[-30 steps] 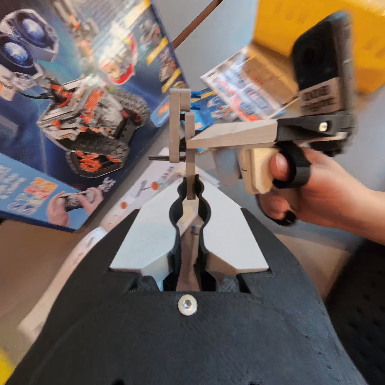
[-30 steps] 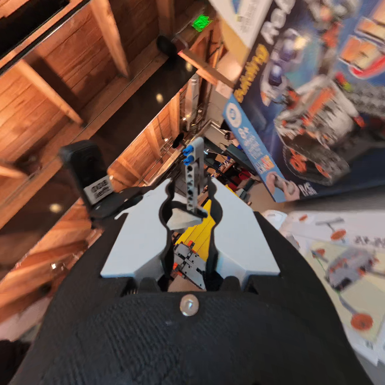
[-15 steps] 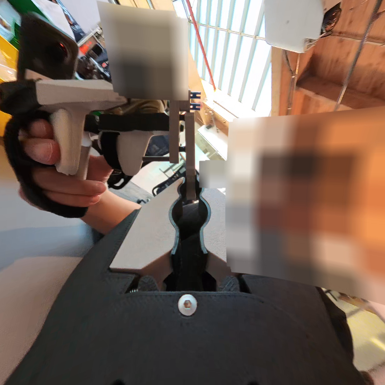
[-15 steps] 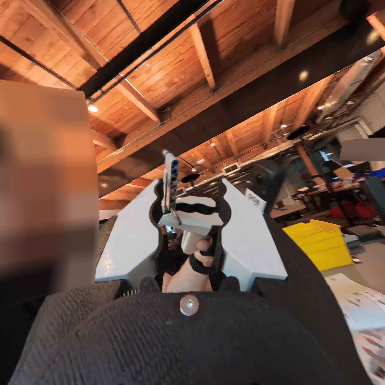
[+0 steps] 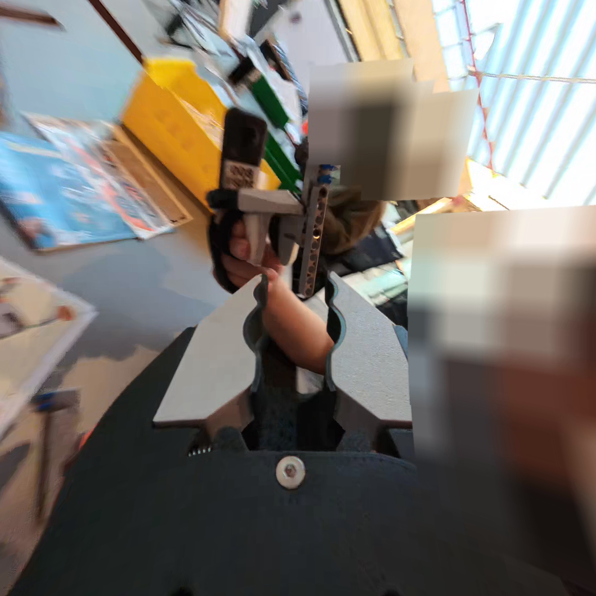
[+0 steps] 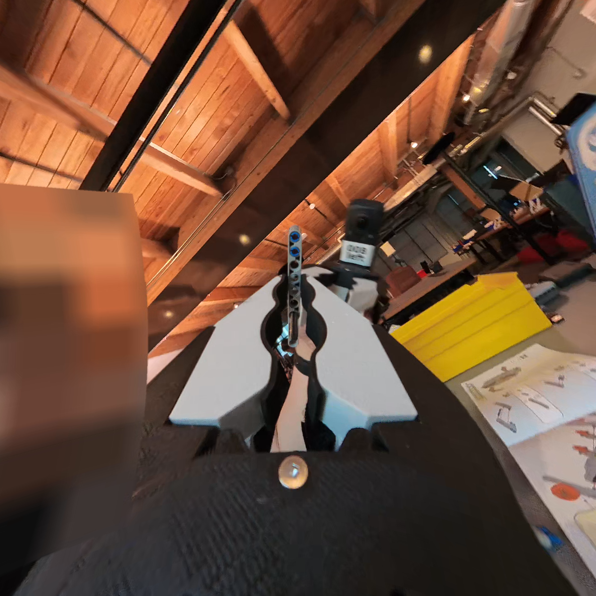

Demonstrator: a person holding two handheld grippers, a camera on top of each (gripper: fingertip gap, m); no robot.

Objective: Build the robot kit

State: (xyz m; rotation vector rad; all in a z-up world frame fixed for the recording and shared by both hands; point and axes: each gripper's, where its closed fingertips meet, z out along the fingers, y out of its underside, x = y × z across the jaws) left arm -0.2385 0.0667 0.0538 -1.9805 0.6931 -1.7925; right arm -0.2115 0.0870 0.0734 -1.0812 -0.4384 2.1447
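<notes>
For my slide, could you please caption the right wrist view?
Right gripper shut on a grey holed beam with blue pins, under a wooden ceiling.

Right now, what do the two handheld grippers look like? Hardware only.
Both match: each has a black textured body with a silver screw at its centre, and two light grey wedge fingers lined with wavy black pads. Left gripper, right gripper. Seen from the other side, each has a light grey pistol handle, black finger straps and a black camera on top carrying a white code sticker. No cables visible.
</notes>
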